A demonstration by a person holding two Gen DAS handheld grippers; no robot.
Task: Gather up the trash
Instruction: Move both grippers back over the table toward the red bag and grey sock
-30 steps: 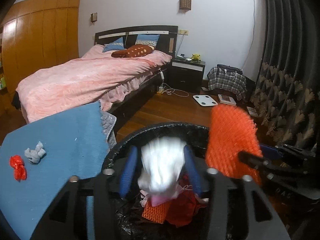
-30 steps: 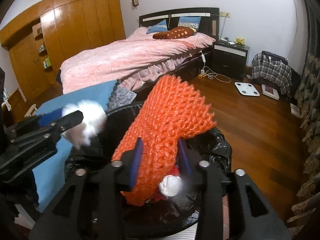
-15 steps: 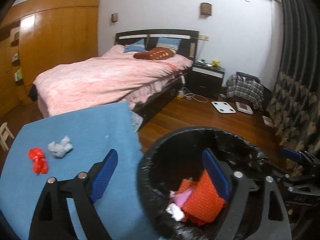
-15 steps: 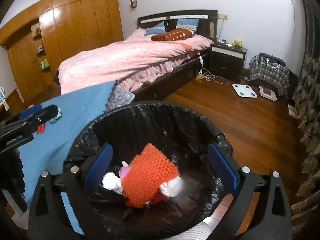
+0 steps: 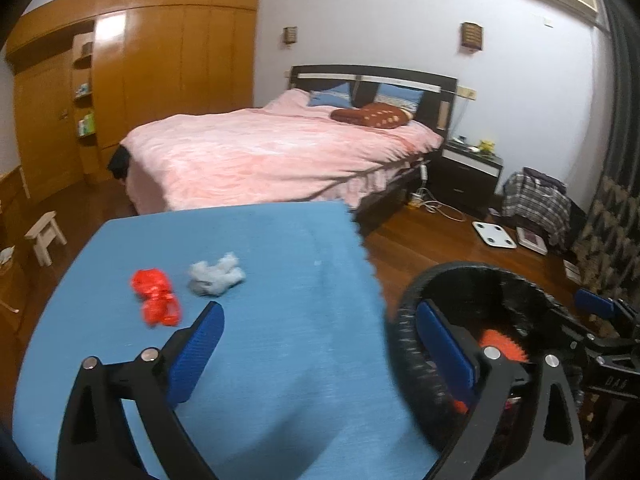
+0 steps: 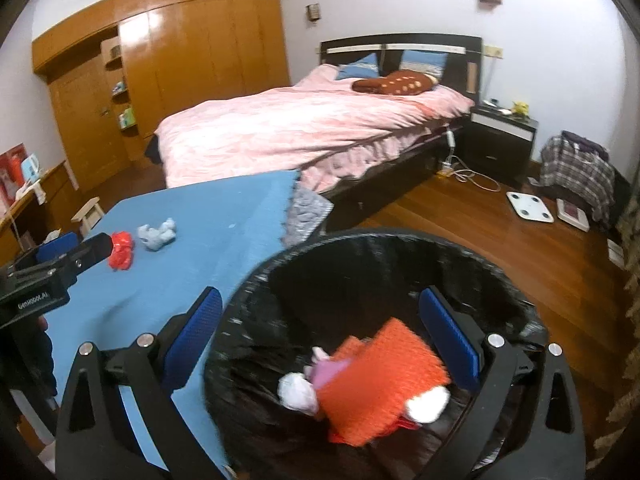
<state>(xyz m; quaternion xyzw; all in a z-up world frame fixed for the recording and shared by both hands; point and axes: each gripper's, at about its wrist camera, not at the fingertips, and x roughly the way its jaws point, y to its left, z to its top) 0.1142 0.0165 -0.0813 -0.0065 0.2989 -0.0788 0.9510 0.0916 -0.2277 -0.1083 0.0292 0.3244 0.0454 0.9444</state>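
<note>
Red crinkled plastic and a pale grey crumpled wad are what is left to collect — both lie on the blue table cover, near each other but apart, the red piece to the left of the grey one in the left wrist view. Already inside the black-lined bin sit an orange knitted piece, a bit of pink and some white tissue.

The left gripper hangs over the blue cover with its jaws spread wide and nothing between them; they have just been opening. One of its blue pads sits just below and to the right of the red plastic, the other over the bin's near rim. The right gripper is likewise wide open and empty, its jaws having just been opening too, and it straddles the bin's left rim above the dropped pieces.

What the coming move turns on, as I judge it: the two scraps lie ahead and to the left of the left gripper, and well to the left of the right one, so the left hand is the nearer. The red piece runs lengthwise roughly away from the camera; the grey wad stretches more across. Jaws closing sideways would take the red piece across its narrow width.

Beyond the table stand a bed with a pink quilt and a wooden wardrobe.
</note>
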